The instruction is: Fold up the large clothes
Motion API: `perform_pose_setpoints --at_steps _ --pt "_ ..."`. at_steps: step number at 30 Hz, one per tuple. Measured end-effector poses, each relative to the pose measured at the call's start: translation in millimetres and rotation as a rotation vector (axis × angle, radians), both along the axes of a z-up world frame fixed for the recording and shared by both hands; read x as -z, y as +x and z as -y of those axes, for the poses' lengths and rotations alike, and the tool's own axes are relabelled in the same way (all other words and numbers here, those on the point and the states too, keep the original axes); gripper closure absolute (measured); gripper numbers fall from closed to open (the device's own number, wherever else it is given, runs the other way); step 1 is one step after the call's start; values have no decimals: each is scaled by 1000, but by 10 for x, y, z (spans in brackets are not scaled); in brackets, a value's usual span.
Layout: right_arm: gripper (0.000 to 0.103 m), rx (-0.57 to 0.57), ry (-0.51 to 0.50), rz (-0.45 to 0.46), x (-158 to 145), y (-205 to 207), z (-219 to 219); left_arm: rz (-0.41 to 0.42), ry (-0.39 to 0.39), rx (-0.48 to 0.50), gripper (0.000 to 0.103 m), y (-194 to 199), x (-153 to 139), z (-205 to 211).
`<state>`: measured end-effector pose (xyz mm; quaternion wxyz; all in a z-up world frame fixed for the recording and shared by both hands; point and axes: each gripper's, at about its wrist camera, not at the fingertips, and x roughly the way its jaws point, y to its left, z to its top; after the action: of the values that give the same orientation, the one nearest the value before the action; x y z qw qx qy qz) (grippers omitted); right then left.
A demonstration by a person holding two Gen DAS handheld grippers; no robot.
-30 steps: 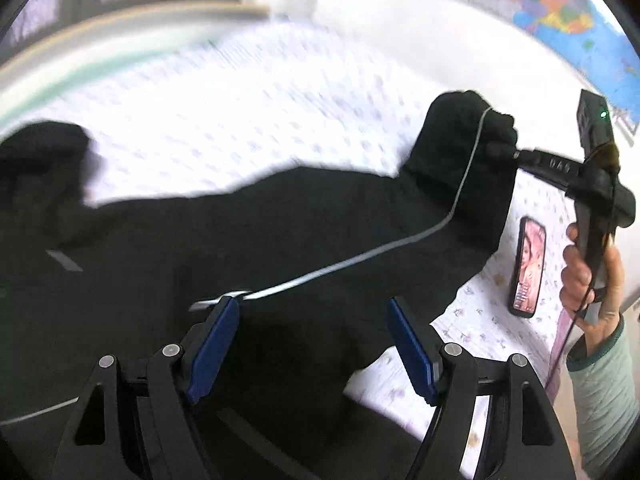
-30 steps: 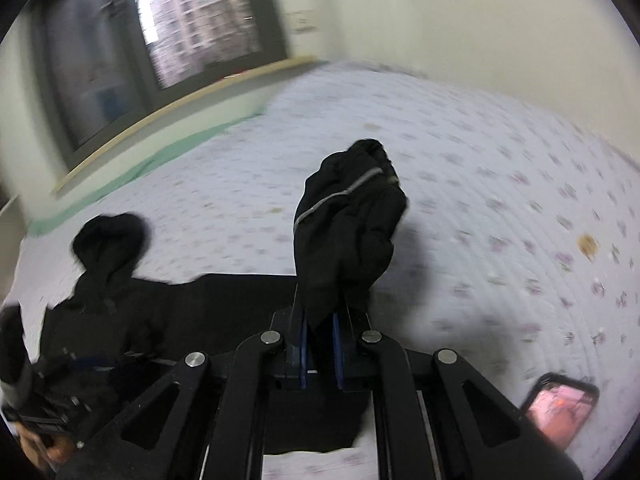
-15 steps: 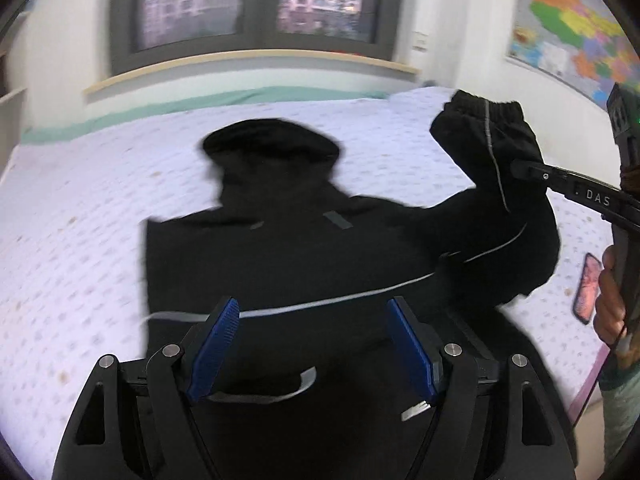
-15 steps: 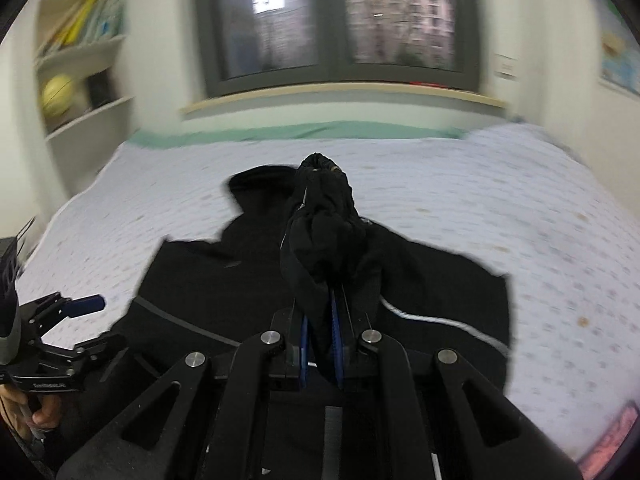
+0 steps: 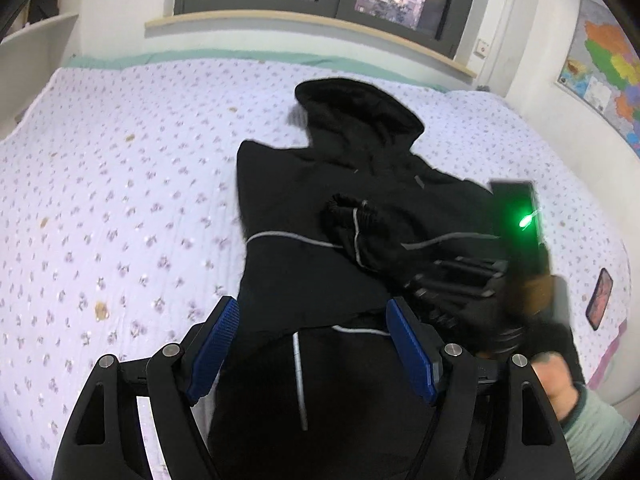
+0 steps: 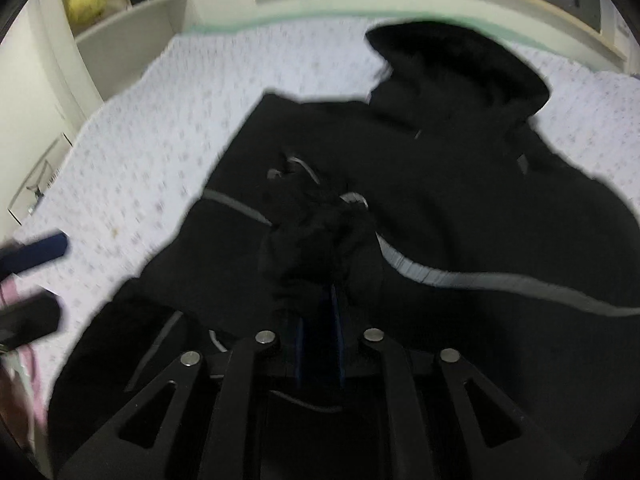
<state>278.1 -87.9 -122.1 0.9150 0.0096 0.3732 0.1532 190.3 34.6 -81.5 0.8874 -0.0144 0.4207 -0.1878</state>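
A black hooded jacket [image 5: 316, 216] with grey reflective stripes lies on the bed, hood toward the window; it also fills the right wrist view [image 6: 460, 184]. Its right sleeve [image 5: 360, 228] is folded across the chest. My right gripper [image 6: 318, 316] is shut on the sleeve's cuff [image 6: 316, 240] and holds it low over the jacket body; it shows in the left wrist view [image 5: 452, 280] at the right. My left gripper [image 5: 312, 344] is open and empty above the jacket's lower part.
The bed [image 5: 120, 208] has a white quilt with small flowers. A phone [image 5: 599, 298] lies near the bed's right edge. A window sill [image 5: 304, 26] and a wall map [image 5: 604, 76] are behind. Shelves [image 6: 132, 20] stand at the left.
My right gripper has carried the sleeve cuff from the right side inward and down onto the jacket's chest. The left gripper has stayed open, its view swinging to face the window.
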Motion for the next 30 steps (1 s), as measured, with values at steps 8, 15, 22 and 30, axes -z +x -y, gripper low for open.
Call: perform_pose_setpoints --at_steps 8,15,22,30 --pt "38 -60 43 49 -292 -495 344 -134 -103 42 26 380 120 115" --pt "31 111 -23 146 -448 -992 1194 -290 -221 -1 26 718 471 428" --pt "31 307 -28 73 -328 -889 2008 -230 -125 -14 84 951 585 823" --pt "30 338 -1 37 -340 -396 2249 -92 -291 -14 84 996 214 48"
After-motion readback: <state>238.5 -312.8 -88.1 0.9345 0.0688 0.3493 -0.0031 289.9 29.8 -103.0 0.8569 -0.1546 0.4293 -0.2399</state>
